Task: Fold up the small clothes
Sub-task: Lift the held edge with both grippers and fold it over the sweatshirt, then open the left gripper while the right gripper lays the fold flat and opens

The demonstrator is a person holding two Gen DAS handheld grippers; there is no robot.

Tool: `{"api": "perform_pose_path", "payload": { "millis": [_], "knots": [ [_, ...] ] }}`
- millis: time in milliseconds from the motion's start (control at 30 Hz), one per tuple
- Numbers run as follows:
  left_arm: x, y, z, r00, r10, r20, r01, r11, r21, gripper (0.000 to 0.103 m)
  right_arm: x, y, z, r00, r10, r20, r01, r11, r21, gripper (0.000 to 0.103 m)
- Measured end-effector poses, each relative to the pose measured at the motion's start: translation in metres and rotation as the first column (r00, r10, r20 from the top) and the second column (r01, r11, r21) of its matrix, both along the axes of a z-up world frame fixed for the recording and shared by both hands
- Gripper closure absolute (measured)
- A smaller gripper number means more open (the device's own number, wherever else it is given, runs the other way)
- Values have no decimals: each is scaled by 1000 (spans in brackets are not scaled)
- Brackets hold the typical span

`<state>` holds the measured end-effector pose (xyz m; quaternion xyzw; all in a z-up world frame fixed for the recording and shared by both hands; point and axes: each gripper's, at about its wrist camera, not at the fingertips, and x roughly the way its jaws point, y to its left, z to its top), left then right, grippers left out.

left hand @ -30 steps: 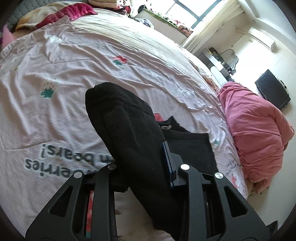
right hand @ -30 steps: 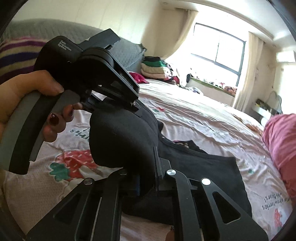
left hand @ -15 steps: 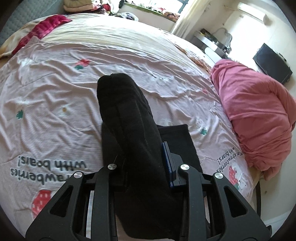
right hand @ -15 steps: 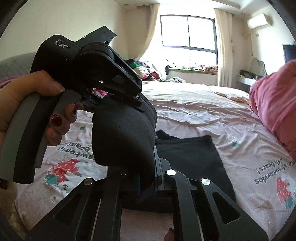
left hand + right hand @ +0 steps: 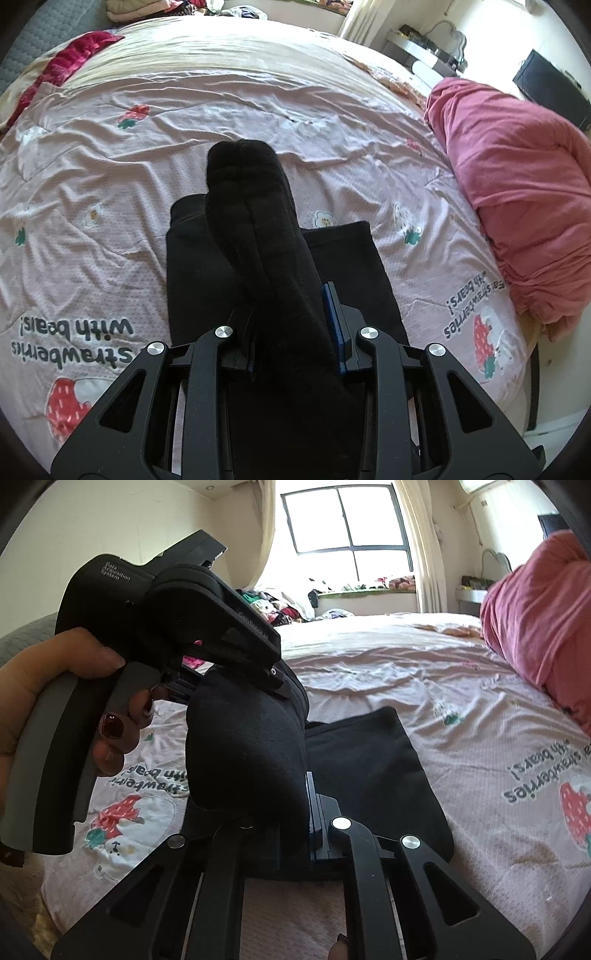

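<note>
Nearest, the left gripper (image 5: pixel 295 343) is clamped on a thick bunched fold of the black garment (image 5: pixel 255 229), and the right gripper (image 5: pixel 280 827) is likewise pinched tight on the same raised fold, likely so both can carry that edge over as one flap. The rest of the garment lies flat on the strawberry-print bedsheet (image 5: pixel 110 206) beyond. At two o'clock sits a heaped pink quilt (image 5: pixel 517 206), well apart; nothing blocks the fold.

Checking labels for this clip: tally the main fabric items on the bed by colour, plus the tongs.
Black garment: 1
Pink bundle: 1
Red cloth: 1
Tongs: 2, left tongs, right tongs, both clamped on the black garment
Total: 5
</note>
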<state>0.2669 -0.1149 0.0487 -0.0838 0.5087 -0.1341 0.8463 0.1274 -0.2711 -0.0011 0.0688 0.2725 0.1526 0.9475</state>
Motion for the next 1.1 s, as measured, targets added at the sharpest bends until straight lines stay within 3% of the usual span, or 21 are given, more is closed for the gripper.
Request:
{"api": "perform_pose_path", "payload": {
  "millis": [300,433,533,667,733,833,967,1100],
  "knots": [
    [14,-37,-27,998,-31,-59,33,999,41,76,10,-29,-23,994,-3,-109,15,995,104,94],
    [21,-56,-38,996,-41,-80,46,997,69,68,14,-41,-32,989,1,-149,21,988,151,93],
    [26,-68,-45,994,-53,-95,61,995,85,53,18,-52,-38,982,5,-186,34,978,205,88],
    [30,-78,-47,993,-73,-93,78,996,50,28,25,-70,-50,968,18,-251,60,952,299,79],
    [28,-75,-41,994,-80,-70,78,996,-31,27,27,-78,-55,959,19,-283,82,937,340,78],
    [23,-66,-31,998,-58,-36,55,996,-72,27,27,-86,-60,951,39,-305,89,914,396,78],
    [12,-47,-22,999,-27,26,27,1000,-2,27,24,-90,-58,951,54,-305,81,907,414,73],
    [-9,-22,-19,994,-9,113,-9,987,159,27,21,-91,-50,957,51,-286,74,909,409,60]
  ]
}}
